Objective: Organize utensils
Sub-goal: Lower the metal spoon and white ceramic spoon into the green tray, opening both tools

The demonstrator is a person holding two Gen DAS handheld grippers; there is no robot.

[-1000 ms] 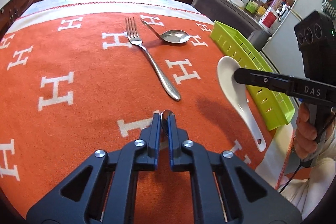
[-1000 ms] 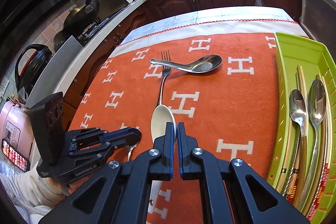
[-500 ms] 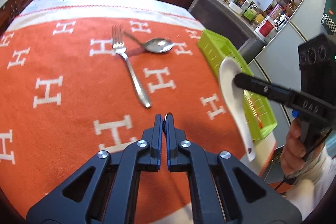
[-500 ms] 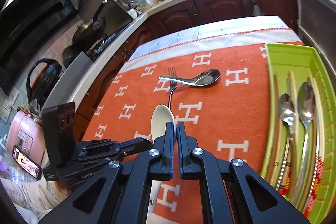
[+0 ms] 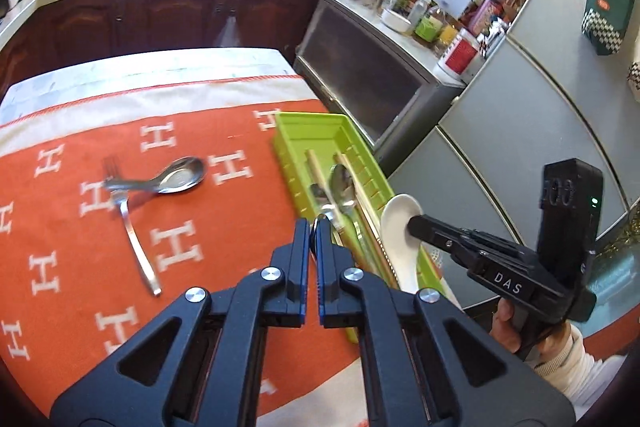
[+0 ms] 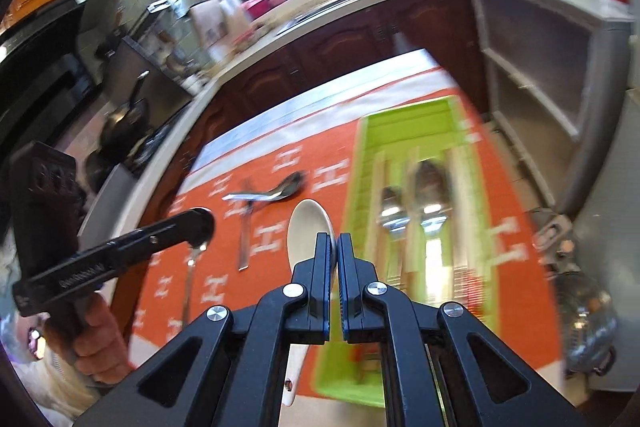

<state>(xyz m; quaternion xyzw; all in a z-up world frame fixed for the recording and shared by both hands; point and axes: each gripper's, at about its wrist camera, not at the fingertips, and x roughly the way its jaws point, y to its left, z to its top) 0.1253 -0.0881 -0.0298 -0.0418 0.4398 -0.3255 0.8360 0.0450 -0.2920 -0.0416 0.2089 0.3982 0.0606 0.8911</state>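
My right gripper [image 6: 335, 241] is shut on a white ceramic spoon [image 6: 305, 227] and holds it in the air by the green tray [image 6: 404, 115]; the spoon also shows in the left wrist view [image 5: 398, 227]. My left gripper [image 5: 315, 227] is shut on a small metal spoon [image 5: 325, 217], lifted near the tray's left wall [image 5: 292, 167]; its handle hangs down in the right wrist view [image 6: 188, 283]. The tray holds two metal spoons [image 6: 428, 187] and chopsticks [image 5: 316, 167]. A fork [image 5: 134, 239] and a steel soup spoon [image 5: 180, 179] lie on the orange cloth [image 5: 224, 211].
The table's far edge borders dark wooden cabinets [image 5: 160, 19]. A grey refrigerator [image 5: 520, 131] stands right of the tray. A stove with pans [image 6: 120, 123] is at the left in the right wrist view. A cluttered counter [image 5: 420, 19] runs behind.
Both grippers have risen and swung right toward the green tray, each carrying its spoon. The fork and soup spoon have not moved on the cloth.
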